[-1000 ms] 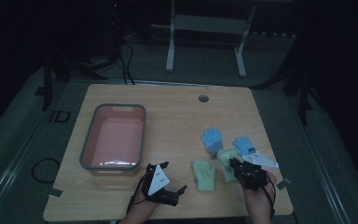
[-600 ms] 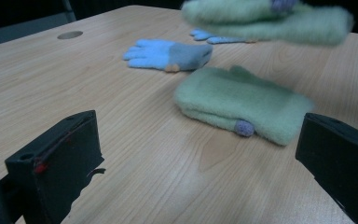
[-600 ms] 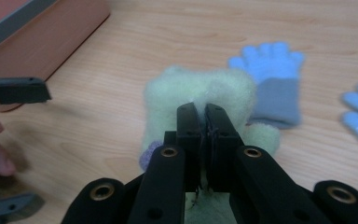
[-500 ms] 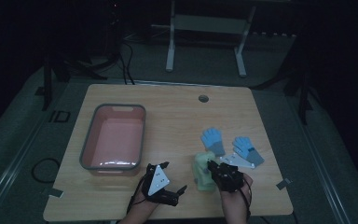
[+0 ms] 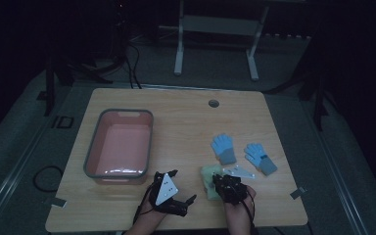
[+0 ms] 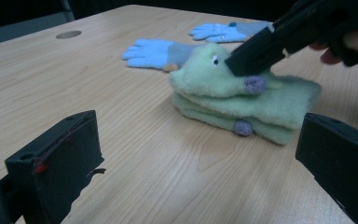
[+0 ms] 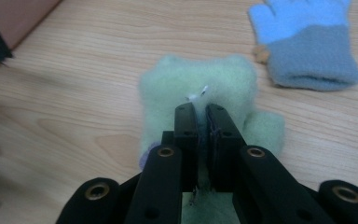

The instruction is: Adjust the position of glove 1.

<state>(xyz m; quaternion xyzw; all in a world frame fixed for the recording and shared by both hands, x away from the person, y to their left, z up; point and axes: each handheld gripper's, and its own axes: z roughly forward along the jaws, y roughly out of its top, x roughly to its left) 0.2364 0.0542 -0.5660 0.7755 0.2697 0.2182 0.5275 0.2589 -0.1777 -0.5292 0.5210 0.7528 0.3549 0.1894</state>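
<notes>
Two pale green mittens (image 6: 242,105) lie stacked on the wooden table (image 5: 186,127), the upper one (image 7: 168,93) resting on the lower. My right gripper (image 7: 199,109) is shut on the upper mitten's fabric. Its jaws have just been opening a little, with the fabric still between them. From above, the right gripper (image 5: 219,181) sits over the green mittens (image 5: 207,176) near the front edge. It reaches in from the upper right as a black bar (image 6: 251,58) in the left gripper view. My left gripper (image 5: 181,186) stands open and still, left of the pile, nothing between its jaws (image 6: 198,140).
Two blue gloves with grey cuffs (image 5: 223,148) (image 5: 260,157) lie right of and beyond the mittens. A pink basin with a grey rim (image 5: 93,152) stands at the left. A round cable hole (image 5: 213,103) sits near the far edge.
My right gripper has moved left and down with a green mitten and brought it onto the other green mitten. The left gripper has not moved.
</notes>
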